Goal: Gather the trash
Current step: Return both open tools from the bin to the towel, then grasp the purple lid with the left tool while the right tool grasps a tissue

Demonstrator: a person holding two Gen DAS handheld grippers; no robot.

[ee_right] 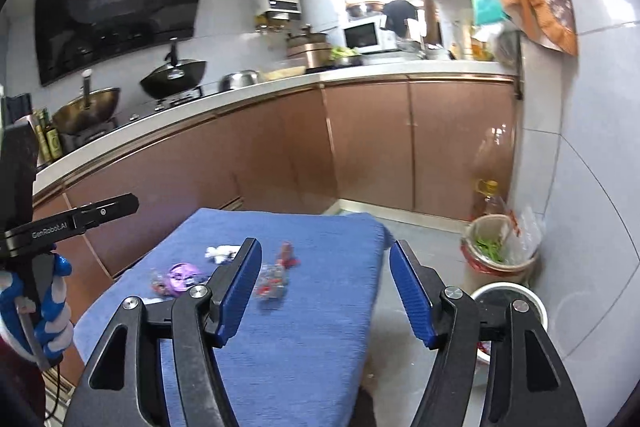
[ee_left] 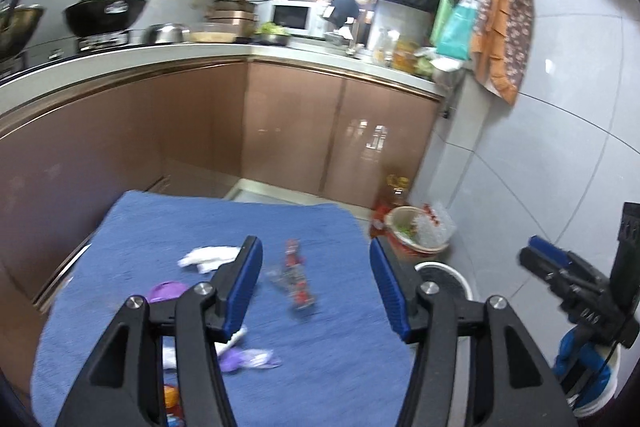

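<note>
Trash lies on a blue towel (ee_left: 320, 367) over a small table: a red and clear wrapper (ee_left: 295, 279), a crumpled white tissue (ee_left: 208, 257), a purple lid (ee_left: 166, 291) and a purple and white wrapper (ee_left: 248, 359). My left gripper (ee_left: 316, 267) is open and empty above the towel, with the red wrapper between its fingers in view. My right gripper (ee_right: 324, 267) is open and empty above the towel (ee_right: 304, 327). It sees the red wrapper (ee_right: 278, 275), the tissue (ee_right: 220, 252) and the purple lid (ee_right: 182, 277). The right gripper also shows in the left wrist view (ee_left: 560, 267).
A trash bin (ee_left: 416, 231) with a plastic liner stands on the floor right of the table, also in the right view (ee_right: 500, 247). A white round bin (ee_right: 508, 301) sits nearer. Brown kitchen cabinets (ee_left: 280, 131) stand behind. An oil bottle (ee_right: 490, 199) is by the wall.
</note>
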